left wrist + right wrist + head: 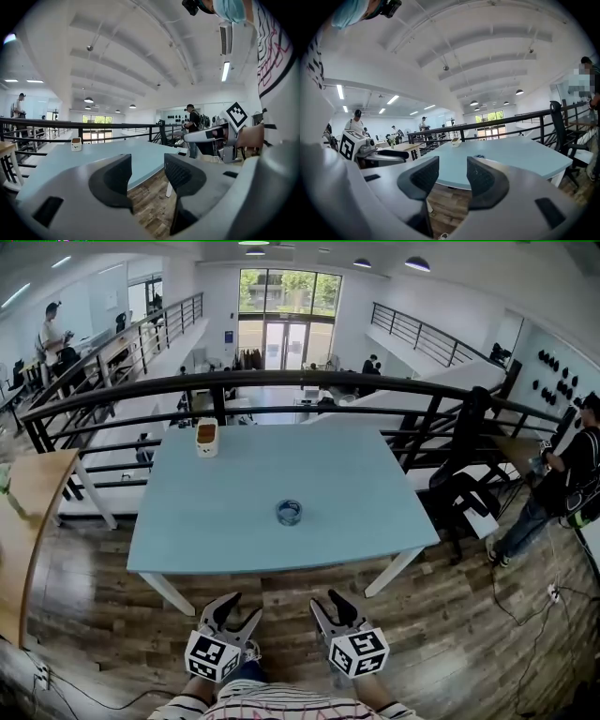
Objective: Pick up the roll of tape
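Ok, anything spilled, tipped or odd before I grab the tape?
Nothing stands out. The roll of tape lies flat on the table, the white container upright near its far edge; left gripper and right gripper are empty, jaws apart.

The roll of tape (289, 513) lies on the table (375, 521), a box (206, 438) behind-left of it.

An open-plan office mezzanine: black railing (281, 379) edges the wooden floor (450, 634) (desks (120, 345) line the far walkway), tall windows (288, 292) beyond.
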Demonstrator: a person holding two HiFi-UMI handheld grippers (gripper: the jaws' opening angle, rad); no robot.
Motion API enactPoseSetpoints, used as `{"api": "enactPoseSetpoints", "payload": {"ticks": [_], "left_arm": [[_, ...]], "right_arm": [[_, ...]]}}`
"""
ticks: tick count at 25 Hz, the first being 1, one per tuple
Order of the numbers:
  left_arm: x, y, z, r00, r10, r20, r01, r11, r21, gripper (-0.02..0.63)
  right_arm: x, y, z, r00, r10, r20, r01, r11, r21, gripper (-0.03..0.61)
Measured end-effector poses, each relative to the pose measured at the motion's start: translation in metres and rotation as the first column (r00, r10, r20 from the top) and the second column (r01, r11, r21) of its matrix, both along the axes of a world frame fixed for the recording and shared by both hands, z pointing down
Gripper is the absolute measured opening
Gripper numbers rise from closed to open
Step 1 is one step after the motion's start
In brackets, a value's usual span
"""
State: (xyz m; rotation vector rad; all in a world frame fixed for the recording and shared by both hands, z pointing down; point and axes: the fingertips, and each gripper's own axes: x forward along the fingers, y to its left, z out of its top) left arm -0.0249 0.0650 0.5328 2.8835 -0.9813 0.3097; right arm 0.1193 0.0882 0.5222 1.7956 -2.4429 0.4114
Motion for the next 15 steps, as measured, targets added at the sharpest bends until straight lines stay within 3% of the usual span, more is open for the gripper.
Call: {"api": "enactPoseSetpoints", "payload": {"ticks": [15], "left_arm": [[-0.021,-0.180,-0.004,0.996,0.089,0.020,-0.089,0.996,-0.009,0.195]], "right_arm": [[-0.022,-0.167,0.002,0.997,0.080,-0.009,-0.081,0.996,-0.032,0.178]]}}
